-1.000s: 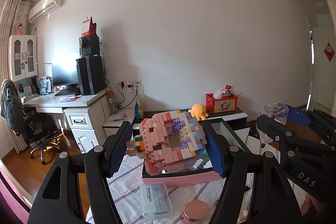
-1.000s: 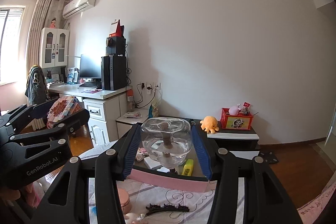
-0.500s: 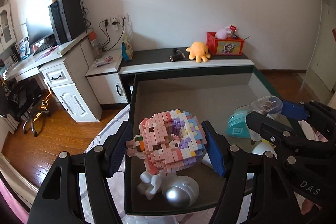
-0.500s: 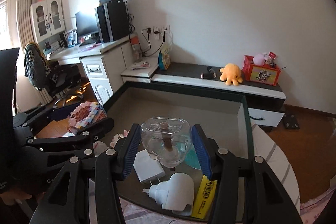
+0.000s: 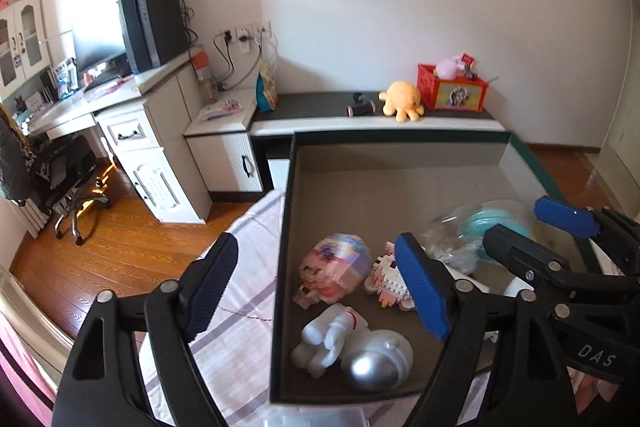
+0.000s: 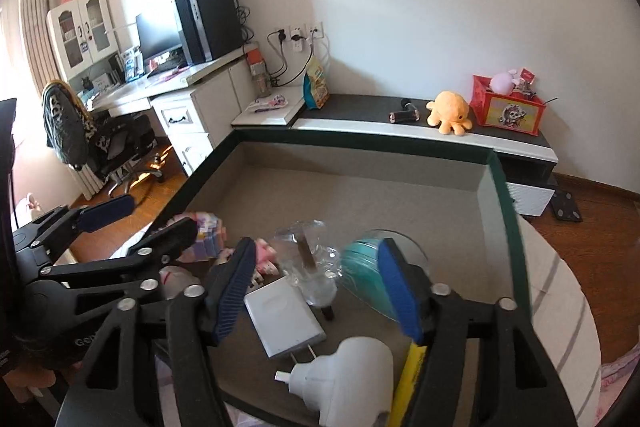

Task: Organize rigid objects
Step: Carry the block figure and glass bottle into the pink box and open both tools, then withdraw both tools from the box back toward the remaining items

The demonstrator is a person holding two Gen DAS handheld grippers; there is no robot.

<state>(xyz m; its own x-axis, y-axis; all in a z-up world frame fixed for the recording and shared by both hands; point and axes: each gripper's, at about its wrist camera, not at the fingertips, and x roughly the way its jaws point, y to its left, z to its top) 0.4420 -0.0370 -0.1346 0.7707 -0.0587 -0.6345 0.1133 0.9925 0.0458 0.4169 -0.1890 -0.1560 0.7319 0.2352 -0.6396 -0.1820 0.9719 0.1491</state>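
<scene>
A dark open box (image 5: pixel 285 227) with a green rim sits on a bed covered in a striped sheet (image 5: pixel 240 307). On the box's grey floor lie a pink block donut (image 5: pixel 336 267), a white astronaut figure (image 5: pixel 352 347), a small pink-and-white block figure (image 5: pixel 390 281), a clear plastic piece (image 6: pixel 306 267), a teal disc (image 6: pixel 360 275), a white charger (image 6: pixel 284 315), a white plug (image 6: pixel 348 383) and a yellow marker (image 6: pixel 406 383).
</scene>
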